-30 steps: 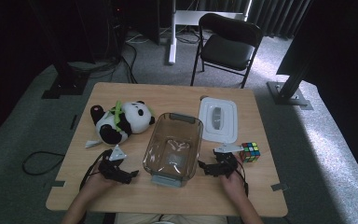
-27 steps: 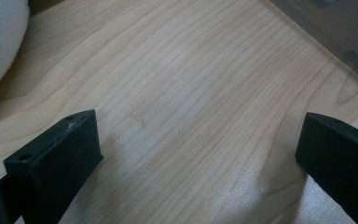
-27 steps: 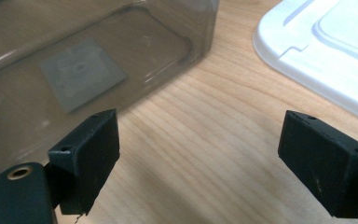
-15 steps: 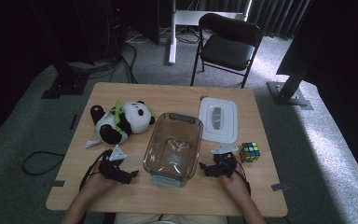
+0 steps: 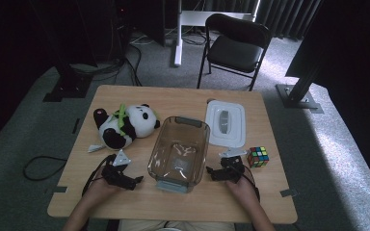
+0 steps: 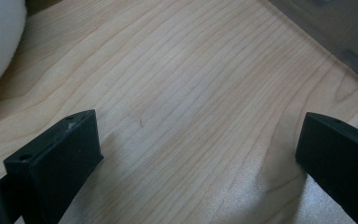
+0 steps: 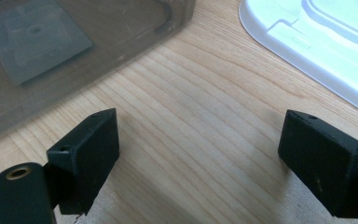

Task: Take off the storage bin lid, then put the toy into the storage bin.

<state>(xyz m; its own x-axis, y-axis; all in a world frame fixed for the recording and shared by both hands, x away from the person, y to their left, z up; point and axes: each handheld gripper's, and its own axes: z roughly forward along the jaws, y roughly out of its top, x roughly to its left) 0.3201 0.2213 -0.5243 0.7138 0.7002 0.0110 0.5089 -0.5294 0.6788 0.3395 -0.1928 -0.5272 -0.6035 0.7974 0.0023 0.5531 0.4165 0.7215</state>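
Little had shifted: both claws stayed low, jaws wide, empty. Clear tub (image 5: 179, 151) sat between left gripper (image 5: 136, 182) and right gripper (image 5: 210, 172). White lid (image 7: 317, 42) lay ahead-right of the right claw; a hasty reach could shove the tub.

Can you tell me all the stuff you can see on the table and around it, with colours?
Table: one, light wood, centre.
Clear tub: one, see-through, middle of table, empty.
Lid: one, white, right of tub.
Panda toy: one, black and white with green, left of tub.
Puzzle cube: one, many-coloured, near right edge.
Folding chair: one, black, behind table.
Left tongs: one, black, open, left of tub.
Right tongs: one, black, open, right of tub.
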